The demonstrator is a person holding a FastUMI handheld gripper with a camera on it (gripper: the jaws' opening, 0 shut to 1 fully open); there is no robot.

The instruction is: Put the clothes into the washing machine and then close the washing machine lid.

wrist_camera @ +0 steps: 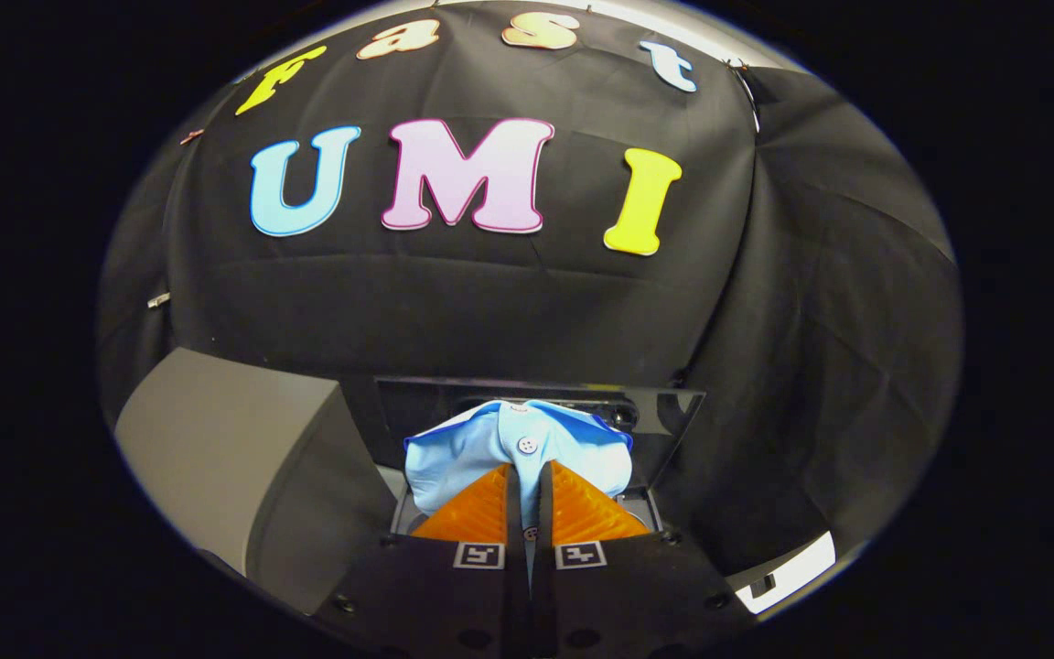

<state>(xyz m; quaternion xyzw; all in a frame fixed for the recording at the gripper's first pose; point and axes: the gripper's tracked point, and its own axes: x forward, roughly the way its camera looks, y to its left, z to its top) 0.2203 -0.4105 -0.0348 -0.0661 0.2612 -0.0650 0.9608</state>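
1 light blue cloth shirt with white buttons (pixel 490 444) pinched in the tool (pixel 528 485).
Left, 1 grey slanted panel (pixel 216 448); then 2 orange ribbed fingers (pixel 477 513) clenched on the shirt's bunched fabric, held just above the washing machine's dark raised lid (pixel 673 421) and opening.

We saw a light-blue buttoned shirt (pixel 490 448) bunched above the dark, raised-lid washing machine (pixel 673 421).
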